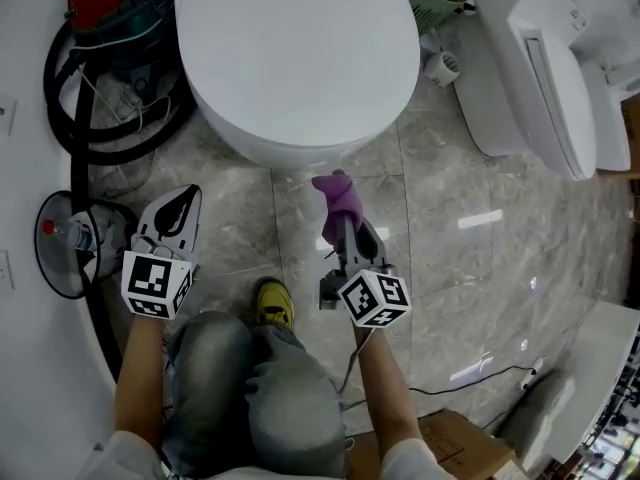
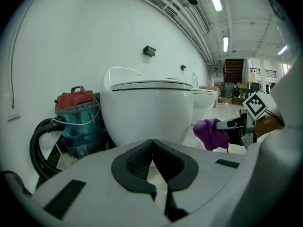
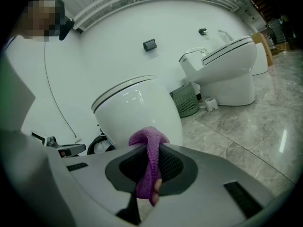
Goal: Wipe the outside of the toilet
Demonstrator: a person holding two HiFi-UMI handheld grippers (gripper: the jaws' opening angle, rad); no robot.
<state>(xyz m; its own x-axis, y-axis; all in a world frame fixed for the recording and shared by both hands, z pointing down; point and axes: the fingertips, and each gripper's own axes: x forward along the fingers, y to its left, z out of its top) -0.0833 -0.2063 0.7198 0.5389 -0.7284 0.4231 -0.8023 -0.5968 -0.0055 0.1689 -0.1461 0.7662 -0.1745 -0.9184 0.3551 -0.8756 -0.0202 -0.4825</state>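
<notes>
1. Toilet (image 1: 300, 58): lid down, standing on the grey marble floor (image 1: 450, 218), just ahead of both claws.
2. Right claw (image 1: 345, 230): closed on a purple cloth (image 1: 338, 196), held near the toilet's front, apparently not touching it.
3. Left claw (image 1: 180, 200): jaws together, holding nothing, pointed toward the toilet.
4. Vacuum cleaner (image 1: 115, 3): red-topped, beside the toilet's left side.

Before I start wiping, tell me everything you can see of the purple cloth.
The purple cloth is a knit-looking rag, bunched into a narrow strip and pinched between the shut jaws of the right hand-held gripper. Its crumpled end sticks out ahead, just short of the front of the toilet. A short tail hangs behind the jaws.
</notes>
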